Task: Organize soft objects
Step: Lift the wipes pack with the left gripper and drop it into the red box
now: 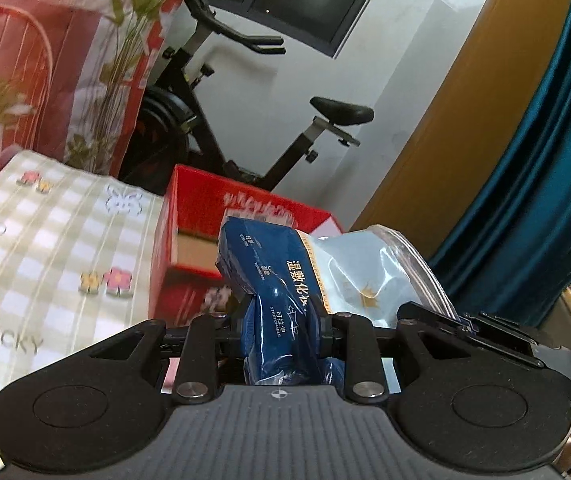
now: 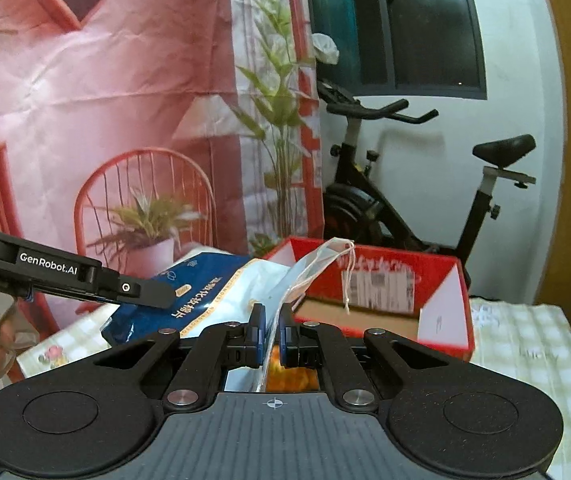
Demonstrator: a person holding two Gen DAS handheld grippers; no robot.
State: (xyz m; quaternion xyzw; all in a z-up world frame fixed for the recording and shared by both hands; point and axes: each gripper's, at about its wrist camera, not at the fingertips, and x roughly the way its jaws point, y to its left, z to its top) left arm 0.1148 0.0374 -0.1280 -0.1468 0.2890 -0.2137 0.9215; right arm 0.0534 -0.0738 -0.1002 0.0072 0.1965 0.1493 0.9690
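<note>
Both grippers clamp one blue cotton-pad pouch (image 1: 285, 280): left gripper (image 1: 283, 330) its bulk, right gripper (image 2: 271, 334) its clear zip edge, before a red box (image 2: 385, 292).

A glossy, crinkled plastic pouch (image 1: 285, 280) is seen before the red cardboard box (image 1: 201, 208), whose inside is plain brown. Beside the box, matt checked cloth (image 1: 57, 232) is spread, smooth and soft-looking.

Checked tablecloth (image 1: 57, 240); red box (image 1: 205, 208) on it
</note>
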